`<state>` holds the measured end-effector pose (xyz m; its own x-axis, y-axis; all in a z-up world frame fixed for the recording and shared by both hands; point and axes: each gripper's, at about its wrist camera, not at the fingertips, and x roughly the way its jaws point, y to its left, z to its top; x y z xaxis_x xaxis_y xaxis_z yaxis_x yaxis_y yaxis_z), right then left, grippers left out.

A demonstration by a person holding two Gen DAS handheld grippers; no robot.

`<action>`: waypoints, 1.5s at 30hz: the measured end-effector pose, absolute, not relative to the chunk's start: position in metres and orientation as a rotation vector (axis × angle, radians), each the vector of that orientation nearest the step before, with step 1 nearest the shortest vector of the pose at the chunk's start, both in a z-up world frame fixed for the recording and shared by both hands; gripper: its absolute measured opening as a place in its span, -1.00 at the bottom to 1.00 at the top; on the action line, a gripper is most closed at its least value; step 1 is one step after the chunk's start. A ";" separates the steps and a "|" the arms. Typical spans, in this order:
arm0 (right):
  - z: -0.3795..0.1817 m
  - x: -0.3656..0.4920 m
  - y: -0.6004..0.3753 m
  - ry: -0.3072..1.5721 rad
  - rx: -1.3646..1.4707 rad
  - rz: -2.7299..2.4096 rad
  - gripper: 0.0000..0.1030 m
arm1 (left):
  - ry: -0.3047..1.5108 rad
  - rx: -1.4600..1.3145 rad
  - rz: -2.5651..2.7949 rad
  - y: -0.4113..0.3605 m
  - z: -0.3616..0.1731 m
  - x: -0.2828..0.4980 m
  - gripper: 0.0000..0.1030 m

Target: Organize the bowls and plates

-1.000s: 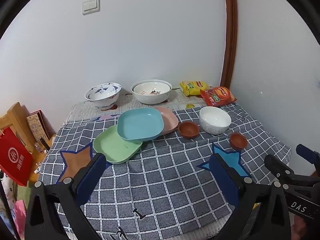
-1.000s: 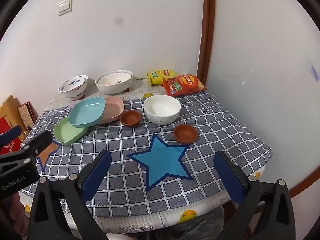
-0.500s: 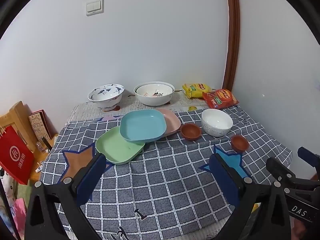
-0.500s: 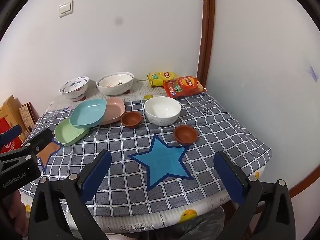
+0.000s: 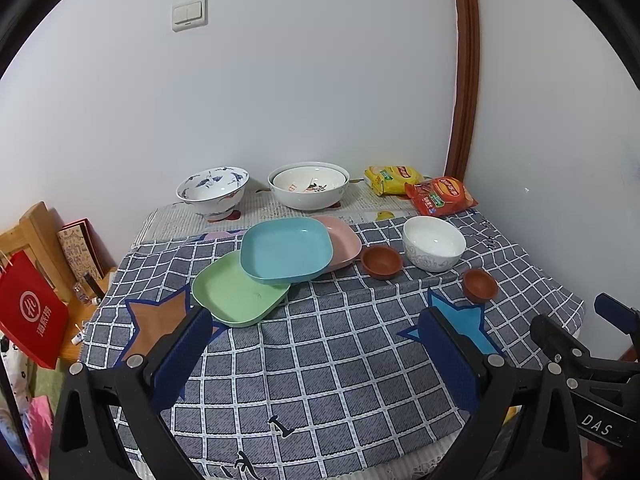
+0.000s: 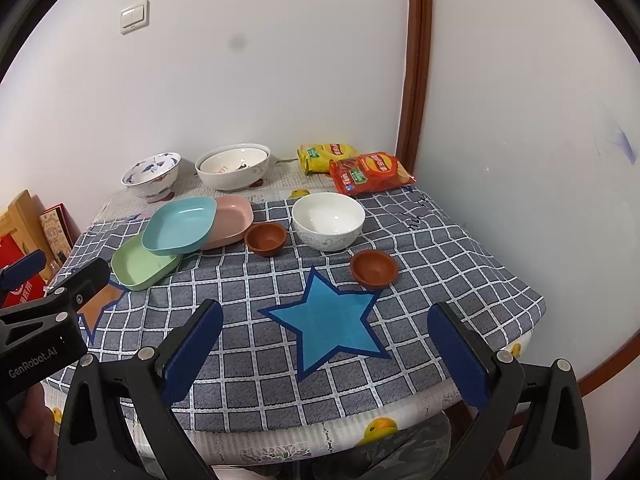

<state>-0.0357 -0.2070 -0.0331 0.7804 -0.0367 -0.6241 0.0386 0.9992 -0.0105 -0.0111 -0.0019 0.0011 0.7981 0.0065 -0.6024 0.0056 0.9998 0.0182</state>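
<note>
Three square plates overlap on the checked tablecloth: a blue plate (image 5: 286,249) (image 6: 180,225) on top, a green plate (image 5: 236,296) (image 6: 142,266) at the near left, a pink plate (image 5: 340,240) (image 6: 232,220) behind. A white bowl (image 5: 434,242) (image 6: 328,224) stands to their right, between two small brown bowls (image 5: 382,261) (image 5: 479,284) (image 6: 265,238) (image 6: 374,268). At the back sit a blue-patterned bowl (image 5: 212,190) (image 6: 151,174) and a large white bowl (image 5: 308,188) (image 6: 232,170). My left gripper (image 5: 316,344) and right gripper (image 6: 326,338) hover open and empty over the table's near edge.
Yellow (image 5: 392,178) and red (image 5: 440,196) snack bags lie at the back right corner by the wall. A red paper bag (image 5: 28,316) and wooden furniture (image 5: 36,232) stand left of the table. Each gripper's body shows at the other view's edge. A person's lap is below the table.
Both views have shifted slightly, the table sitting a little lower in the frames. Nothing on the table moved and both grippers stayed open.
</note>
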 end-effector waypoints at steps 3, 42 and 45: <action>-0.033 -0.036 -0.206 0.674 0.002 -0.042 0.97 | 0.648 0.019 0.002 -0.002 0.000 -0.012 1.00; -0.033 -0.038 -0.206 0.668 0.009 -0.039 0.97 | 0.656 0.015 0.001 -0.001 0.000 -0.012 1.00; -0.033 -0.038 -0.206 0.667 0.008 -0.040 0.97 | 0.656 0.015 0.001 0.000 0.001 -0.011 1.00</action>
<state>-0.0381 -0.2060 -0.0326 0.7847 -0.0342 -0.6189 0.0395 0.9992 -0.0050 -0.0109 -0.0004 0.0007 0.7922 0.0056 -0.6103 0.0037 0.9999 0.0139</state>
